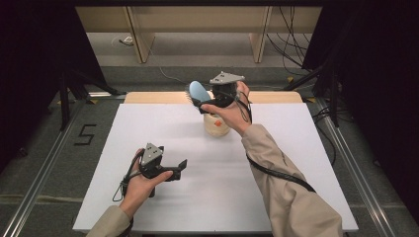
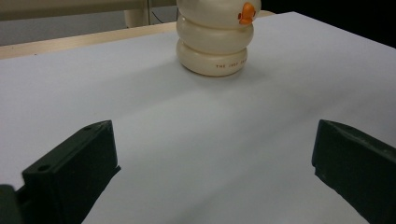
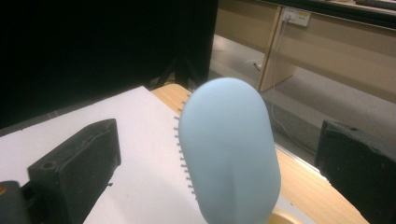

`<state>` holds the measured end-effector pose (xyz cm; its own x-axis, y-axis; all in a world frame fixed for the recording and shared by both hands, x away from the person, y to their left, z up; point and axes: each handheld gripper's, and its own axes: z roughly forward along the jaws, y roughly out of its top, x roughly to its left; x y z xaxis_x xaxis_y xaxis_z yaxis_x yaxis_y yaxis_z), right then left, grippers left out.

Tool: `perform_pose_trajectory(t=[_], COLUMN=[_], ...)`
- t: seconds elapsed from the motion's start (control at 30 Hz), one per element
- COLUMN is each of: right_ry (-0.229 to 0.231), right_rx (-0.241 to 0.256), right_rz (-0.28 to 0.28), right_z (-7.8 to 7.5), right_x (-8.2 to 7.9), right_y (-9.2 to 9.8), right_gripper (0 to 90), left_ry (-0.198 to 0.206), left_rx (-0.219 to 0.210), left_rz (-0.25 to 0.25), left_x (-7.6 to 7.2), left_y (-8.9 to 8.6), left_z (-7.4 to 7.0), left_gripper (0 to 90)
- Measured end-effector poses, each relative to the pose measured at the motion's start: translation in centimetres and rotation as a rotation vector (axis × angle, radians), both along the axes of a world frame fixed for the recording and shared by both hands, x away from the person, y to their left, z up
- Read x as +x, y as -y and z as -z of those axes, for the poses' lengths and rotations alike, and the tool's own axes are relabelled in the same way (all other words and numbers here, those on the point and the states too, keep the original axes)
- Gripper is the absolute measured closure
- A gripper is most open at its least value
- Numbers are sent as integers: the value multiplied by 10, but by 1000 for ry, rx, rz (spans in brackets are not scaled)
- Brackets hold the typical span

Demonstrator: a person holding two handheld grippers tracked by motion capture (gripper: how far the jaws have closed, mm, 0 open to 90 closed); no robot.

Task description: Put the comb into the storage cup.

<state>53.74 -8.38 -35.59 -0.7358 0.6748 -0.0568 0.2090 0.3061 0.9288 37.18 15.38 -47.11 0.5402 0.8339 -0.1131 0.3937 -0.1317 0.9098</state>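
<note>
A light blue hairbrush point(image 1: 198, 91) point(image 3: 229, 149) stands upright over a cream ringed pot point(image 1: 216, 126) point(image 2: 215, 44) at the back middle of the white tabletop point(image 1: 148, 128). Its bristles face left in the right gripper view. My right gripper point(image 1: 200, 102) point(image 3: 219, 144) straddles the brush head, open, with a clear gap between each jaw and the brush. The brush's lower end is hidden. My left gripper point(image 1: 180, 169) point(image 2: 215, 154) hovers low at the front left, open and holding nothing, pointed at the pot, which carries an orange mark point(image 2: 246, 12).
A wooden strip point(image 1: 148, 97) runs along the table's far edge. Beyond it are wooden furniture legs point(image 1: 141, 44) and cables point(image 1: 289, 44) on the floor. Black stands point(image 1: 64, 98) flank the table. A cable point(image 1: 276, 173) trails along the right sleeve.
</note>
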Motion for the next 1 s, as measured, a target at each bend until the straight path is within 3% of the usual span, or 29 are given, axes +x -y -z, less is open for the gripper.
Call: perform_pose_trajectory(t=[1.0], right_ry=[-21], right_rx=[-28], right_rz=[-2], right_z=[15], right_x=[-26], right_y=[38], right_gripper=[22], left_ry=[1], left_rx=[1], left_rz=[-2], left_x=[0], left_y=[1], left_z=[1], left_gripper=[0])
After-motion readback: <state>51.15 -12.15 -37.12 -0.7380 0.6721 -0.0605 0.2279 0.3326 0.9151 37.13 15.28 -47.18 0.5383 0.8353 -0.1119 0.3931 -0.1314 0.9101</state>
